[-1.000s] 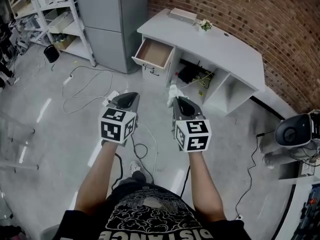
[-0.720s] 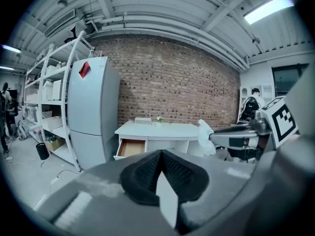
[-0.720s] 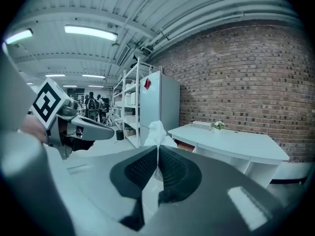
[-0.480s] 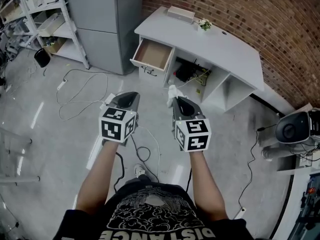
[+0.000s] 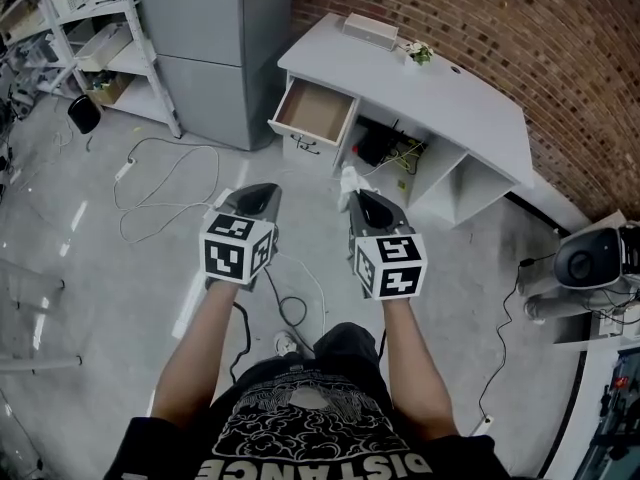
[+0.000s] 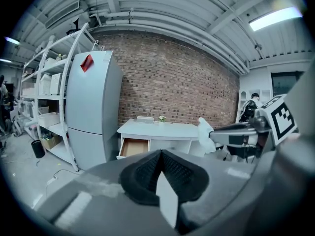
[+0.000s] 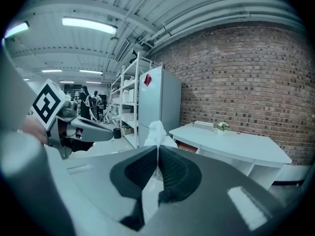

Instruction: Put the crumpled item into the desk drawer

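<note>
Right gripper (image 5: 356,197) pinched white crumpled item (image 5: 347,180), up in air, well short of desk (image 5: 470,103). Left gripper (image 5: 262,191) jaws pressed together. Drawer (image 5: 312,111) hung open. Desk sat against brick wall (image 5: 520,18), grey fridge (image 5: 215,28) beside it, cables (image 5: 160,173) all over concrete floor (image 5: 90,258).

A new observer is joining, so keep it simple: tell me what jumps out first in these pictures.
Two grippers with marker cubes fill the middle of the head view. The right claw is shut on a white crumpled item, and the left claw is shut with nothing in it. Ahead of them, a drawer stands open and looks empty, at the left end of a white desk set against a brick wall.
</note>
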`<action>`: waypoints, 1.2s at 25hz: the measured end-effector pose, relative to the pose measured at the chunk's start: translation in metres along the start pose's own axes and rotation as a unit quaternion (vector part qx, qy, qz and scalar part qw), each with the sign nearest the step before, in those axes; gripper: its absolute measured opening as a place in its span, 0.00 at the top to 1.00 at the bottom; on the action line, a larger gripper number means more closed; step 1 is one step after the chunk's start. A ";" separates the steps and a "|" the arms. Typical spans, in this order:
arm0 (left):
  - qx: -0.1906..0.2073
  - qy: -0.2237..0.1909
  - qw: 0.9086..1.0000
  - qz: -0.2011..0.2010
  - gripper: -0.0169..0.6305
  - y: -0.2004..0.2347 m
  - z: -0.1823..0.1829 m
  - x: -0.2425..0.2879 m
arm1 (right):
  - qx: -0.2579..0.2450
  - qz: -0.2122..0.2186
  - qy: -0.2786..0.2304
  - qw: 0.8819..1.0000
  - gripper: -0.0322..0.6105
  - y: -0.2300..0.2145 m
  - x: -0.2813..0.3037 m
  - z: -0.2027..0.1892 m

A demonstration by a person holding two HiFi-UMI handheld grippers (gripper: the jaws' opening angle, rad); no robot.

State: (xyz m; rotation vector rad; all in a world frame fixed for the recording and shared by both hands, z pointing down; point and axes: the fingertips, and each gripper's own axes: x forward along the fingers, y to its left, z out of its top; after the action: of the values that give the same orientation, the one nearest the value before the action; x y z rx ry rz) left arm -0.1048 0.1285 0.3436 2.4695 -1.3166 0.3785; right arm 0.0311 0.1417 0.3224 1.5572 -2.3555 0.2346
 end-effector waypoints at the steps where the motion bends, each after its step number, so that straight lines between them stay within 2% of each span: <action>1: 0.000 0.000 1.000 0.001 0.98 0.003 0.000 0.000 | 0.003 0.000 -0.002 1.000 0.94 0.000 0.002 0.001; 14: 0.007 0.002 1.000 0.002 0.98 0.020 0.004 0.026 | 0.015 -0.001 -0.003 1.000 0.94 -0.011 0.032 -0.005; 30: 0.013 0.016 0.999 0.028 0.98 0.066 0.039 0.129 | 0.036 0.029 -0.004 0.999 0.94 -0.077 0.140 0.007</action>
State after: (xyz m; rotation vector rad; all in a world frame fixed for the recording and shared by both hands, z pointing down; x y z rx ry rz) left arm -0.0867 -0.0190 0.3663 2.4409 -1.3778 0.4504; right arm 0.0499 -0.0120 0.3612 1.5256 -2.4263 0.3309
